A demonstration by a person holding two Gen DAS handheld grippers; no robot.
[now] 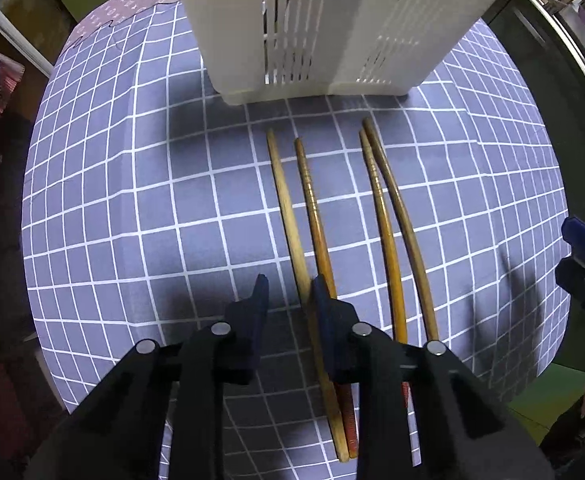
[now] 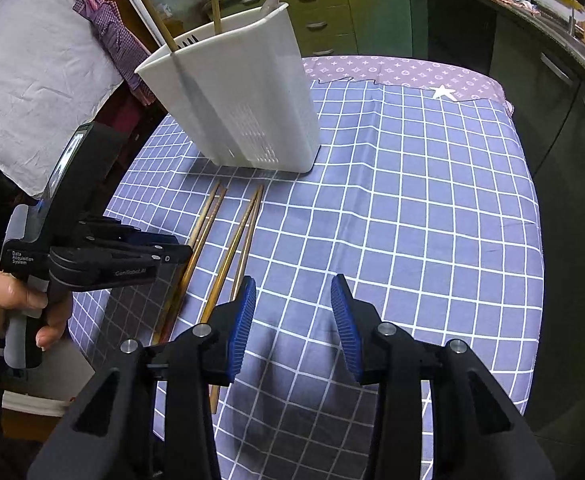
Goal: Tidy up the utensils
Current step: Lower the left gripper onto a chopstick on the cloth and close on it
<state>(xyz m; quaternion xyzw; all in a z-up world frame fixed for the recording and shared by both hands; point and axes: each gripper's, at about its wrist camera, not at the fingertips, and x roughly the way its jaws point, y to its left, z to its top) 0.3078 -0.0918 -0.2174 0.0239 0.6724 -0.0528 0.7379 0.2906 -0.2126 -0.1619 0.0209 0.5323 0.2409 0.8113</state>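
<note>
While a few sticks already stand up out of the white utensil holder [image 2: 236, 112] at the far side of the checked tablecloth [image 2: 412, 200], four wooden chopsticks [image 1: 380, 216] lie flat on the cloth just in front of it — so by my read this job is only partly done. They sit as two loose pairs, tips toward the holder, none touching it. Down low comes the left gripper [image 1: 288, 300], jaws parted to a moderate gap and empty, its right-hand finger over the left pair — lining up on the palest chopstick [image 1: 286, 208], I'd say, though nothing is pinched yet. Over to the side, the right gripper [image 2: 292, 320] hovers above bare cloth, spread wide, holding nothing, the chopsticks just off to its left. Four pieces left to lift and drop in, as far as these views show.
</note>
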